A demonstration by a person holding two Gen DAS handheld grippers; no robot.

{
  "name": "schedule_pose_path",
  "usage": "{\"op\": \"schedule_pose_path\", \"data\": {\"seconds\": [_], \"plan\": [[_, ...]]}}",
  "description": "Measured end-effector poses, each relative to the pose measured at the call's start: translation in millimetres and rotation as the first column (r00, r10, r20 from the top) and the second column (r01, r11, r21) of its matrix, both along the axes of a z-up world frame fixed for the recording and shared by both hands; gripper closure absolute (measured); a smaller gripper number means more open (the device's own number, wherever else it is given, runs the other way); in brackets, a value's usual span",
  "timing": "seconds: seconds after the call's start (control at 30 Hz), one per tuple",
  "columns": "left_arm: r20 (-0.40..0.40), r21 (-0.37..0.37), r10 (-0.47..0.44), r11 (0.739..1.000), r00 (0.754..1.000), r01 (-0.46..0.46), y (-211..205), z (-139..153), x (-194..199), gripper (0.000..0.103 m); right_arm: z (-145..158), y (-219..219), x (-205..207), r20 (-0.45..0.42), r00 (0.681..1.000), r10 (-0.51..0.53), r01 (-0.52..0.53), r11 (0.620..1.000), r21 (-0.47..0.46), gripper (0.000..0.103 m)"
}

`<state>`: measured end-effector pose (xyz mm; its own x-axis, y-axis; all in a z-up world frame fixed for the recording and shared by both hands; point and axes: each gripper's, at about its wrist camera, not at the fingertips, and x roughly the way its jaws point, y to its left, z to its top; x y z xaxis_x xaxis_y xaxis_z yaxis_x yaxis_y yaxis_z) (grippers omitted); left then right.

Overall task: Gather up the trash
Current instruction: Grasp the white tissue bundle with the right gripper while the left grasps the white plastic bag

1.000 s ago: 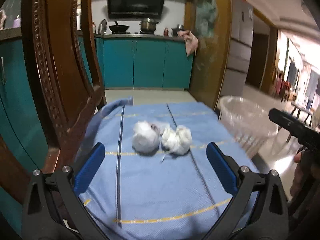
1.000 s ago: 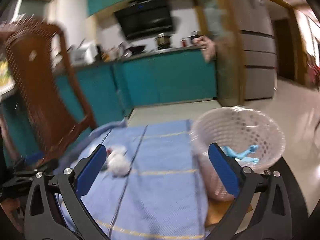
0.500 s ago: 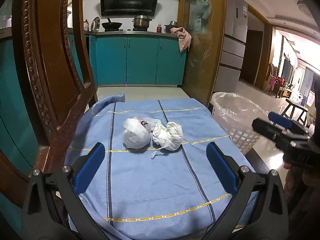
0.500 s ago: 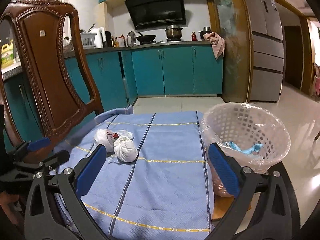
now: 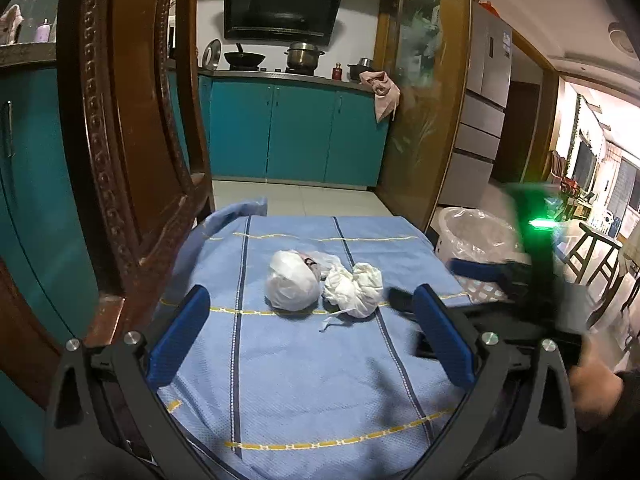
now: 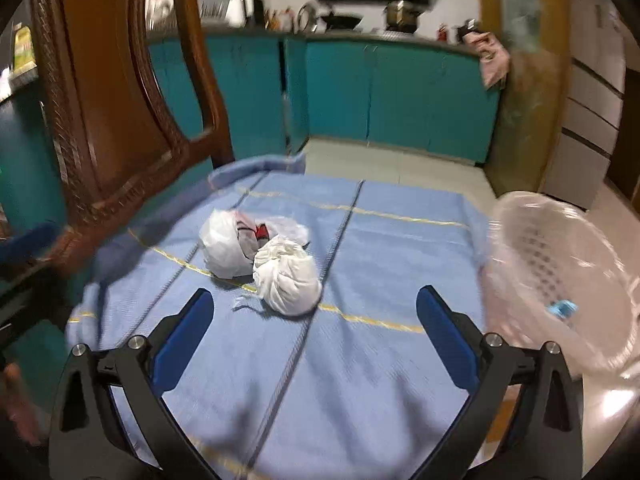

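- A carved wooden chair back (image 5: 120, 140) stands at the far left of both views, its lower rail touching the edge of the blue striped cloth (image 5: 304, 380) that covers the bench.
- The left gripper (image 5: 310, 336) hovers over the near part of the cloth with its fingers spread wide and nothing between them.
- Two knotted white trash bags lie touching each other near the middle of the cloth: the rounder left bag (image 5: 292, 284) and the tied right bag (image 5: 354, 288). Only the right wrist view shows red and dark scraps (image 6: 256, 232) poking out between them.
- The right gripper (image 6: 314, 334) is also wide apart and empty, with the tied right bag just ahead of it and closer to its left finger (image 6: 184, 336).
- The lined white basket (image 6: 560, 280) sits just off the right edge of the bench. The right wrist view shows a blue scrap (image 6: 562, 308) inside it; in the left wrist view the basket is partly hidden behind the blurred right gripper body and a green light (image 5: 540, 223).
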<state>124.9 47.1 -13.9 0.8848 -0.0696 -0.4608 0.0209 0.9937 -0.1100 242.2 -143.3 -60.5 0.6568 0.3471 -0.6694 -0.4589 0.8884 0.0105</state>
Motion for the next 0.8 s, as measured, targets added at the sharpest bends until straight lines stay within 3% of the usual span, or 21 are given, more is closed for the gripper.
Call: {"op": "schedule_pose_path", "data": {"seconds": [0.17, 0.23, 0.27, 0.3, 0.37, 0.6, 0.8], "plan": [[-0.028, 0.012, 0.015, 1.0, 0.999, -0.015, 3, -7, 7, 0.002, -31, 33, 37, -0.088, 0.995, 0.037, -0.041, 0.998, -0.039, 0.02], [-0.041, 0.008, 0.02, 1.0, 0.999, -0.02, 5, -9, 11, 0.002, -41, 40, 44, -0.129, 0.99, 0.05, -0.057, 0.997, -0.049, 0.031], [-0.044, 0.007, 0.021, 1.0, 0.999, -0.021, 6, -10, 12, 0.002, -46, 44, 46, -0.15, 0.987, 0.058, -0.068, 0.996, -0.063, 0.048], [-0.048, 0.01, 0.024, 1.0, 0.999, -0.024, 6, -10, 14, 0.002, -47, 44, 45, -0.152, 0.987, 0.058, -0.07, 0.995, -0.074, 0.056], [-0.061, 0.013, 0.022, 1.0, 0.998, -0.022, 6, -12, 19, 0.002, -37, 38, 39, -0.151, 0.987, 0.056, -0.066, 0.996, -0.059, 0.061], [-0.128, 0.019, -0.012, 1.0, 0.992, 0.014, -3, -24, 63, 0.002, 25, -31, 6, -0.061, 0.998, -0.023, 0.028, 0.997, 0.071, 0.062], [-0.171, 0.057, -0.004, 0.998, 0.985, 0.014, -9, -42, 112, 0.004, 34, -79, -17, -0.054, 0.995, -0.09, 0.097, 0.983, 0.156, 0.061]]}}
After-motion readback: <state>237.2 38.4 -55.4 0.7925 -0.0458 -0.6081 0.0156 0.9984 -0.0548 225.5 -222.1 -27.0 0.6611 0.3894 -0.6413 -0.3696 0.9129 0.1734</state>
